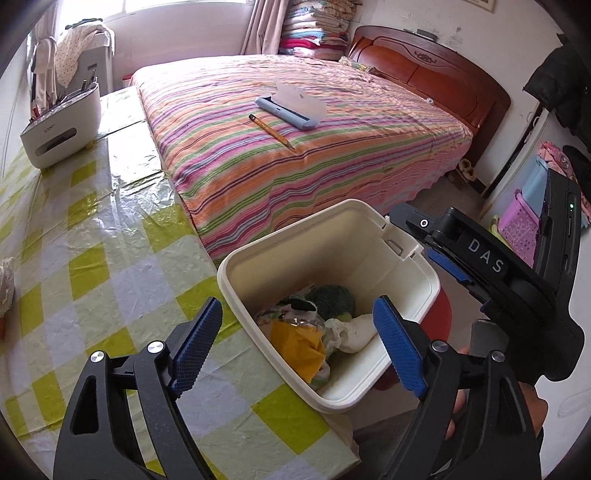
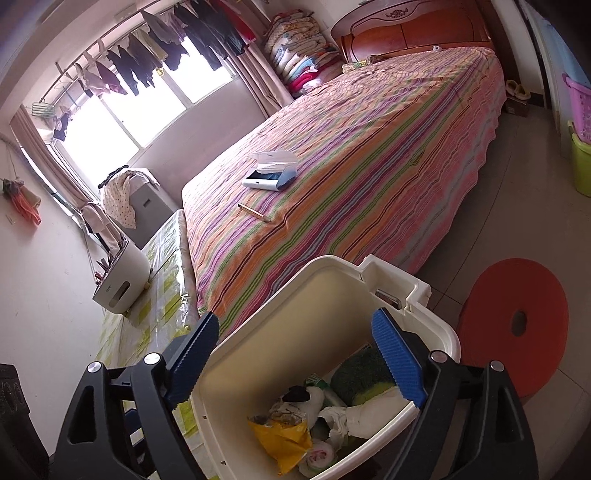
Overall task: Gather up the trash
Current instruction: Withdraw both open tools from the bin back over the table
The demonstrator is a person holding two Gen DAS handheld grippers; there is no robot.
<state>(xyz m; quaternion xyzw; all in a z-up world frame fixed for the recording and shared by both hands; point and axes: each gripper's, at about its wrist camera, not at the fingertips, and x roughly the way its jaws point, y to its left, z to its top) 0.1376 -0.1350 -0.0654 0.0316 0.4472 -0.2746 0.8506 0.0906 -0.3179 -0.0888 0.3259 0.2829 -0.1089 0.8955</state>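
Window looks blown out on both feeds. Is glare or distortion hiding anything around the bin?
Left wrist view: the window is overexposed and throws glare on the plastic table cover; the trash bin and its contents stay evenly lit and sharp. Right wrist view: the window is blown out, silhouetting the hanging clothes; the bin interior reads clearly. Fisheye bending curves both frames' edges.

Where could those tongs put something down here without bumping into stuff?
The checked tablecloth is bare between the white bin and the white organizer. The striped bedspread is free all around the pencil and blue case. The bin's bottom is crowded with a yellow wrapper and crumpled tissue, and both tongs hover over it.
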